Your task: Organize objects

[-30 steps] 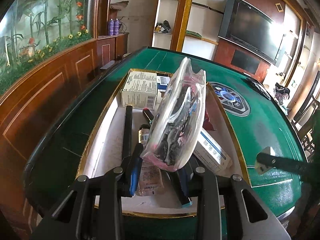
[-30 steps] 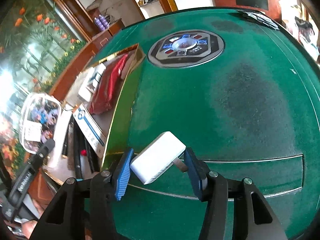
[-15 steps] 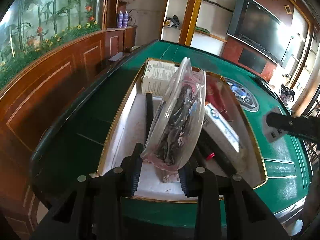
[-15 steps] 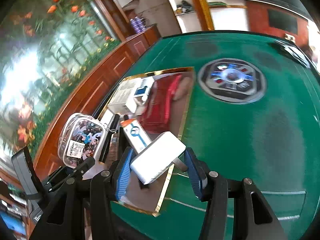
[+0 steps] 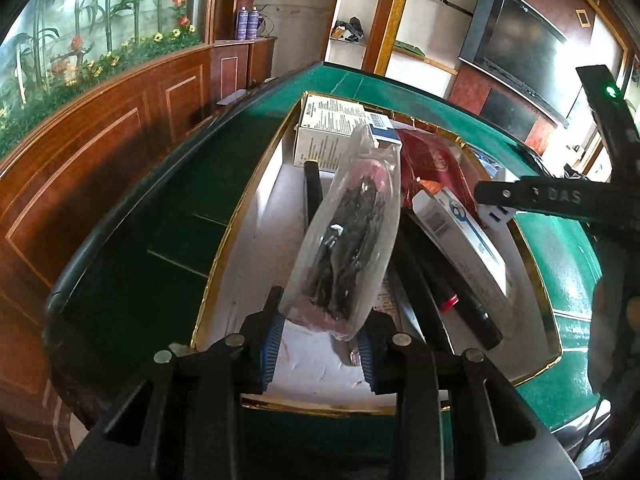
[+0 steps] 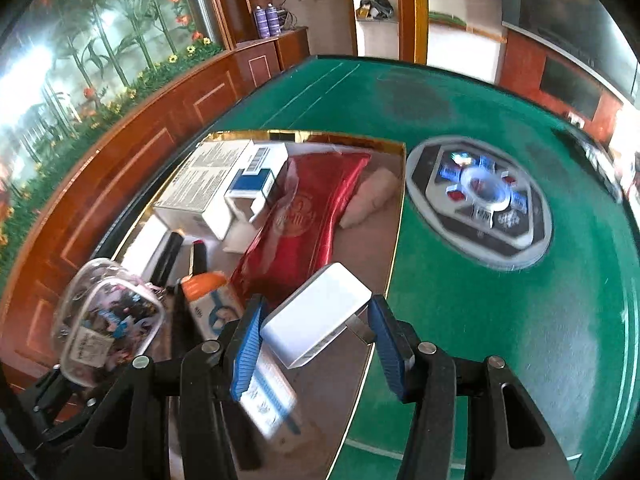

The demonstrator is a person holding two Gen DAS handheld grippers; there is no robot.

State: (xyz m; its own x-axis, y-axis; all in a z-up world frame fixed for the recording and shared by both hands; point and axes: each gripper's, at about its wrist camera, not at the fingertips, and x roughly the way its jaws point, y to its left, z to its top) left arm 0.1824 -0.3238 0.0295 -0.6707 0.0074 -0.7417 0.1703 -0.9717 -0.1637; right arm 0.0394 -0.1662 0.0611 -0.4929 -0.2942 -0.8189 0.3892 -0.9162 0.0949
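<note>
1. Right wrist view: right tool [image 6: 314, 334] clamps white charger [image 6: 316, 316] above gold-rimmed box [image 6: 394, 216]; skewed hold, may slip.
2. Left tool [image 5: 320, 336] pinches clear pouch [image 5: 352, 232] over box; may snag toothpaste carton [image 5: 460, 236].

A dark television [image 5: 520, 44] hangs on the red wall beyond the green felt surface [image 6: 500, 320]. Two purple cans [image 6: 269, 21] stand on a wooden cabinet [image 5: 244, 60] beside a mural of palms and orange flowers [image 5: 100, 28]. White shelves [image 5: 352, 20] hold some clutter, and wood panelling [image 5: 80, 152] curves along the left.
</note>
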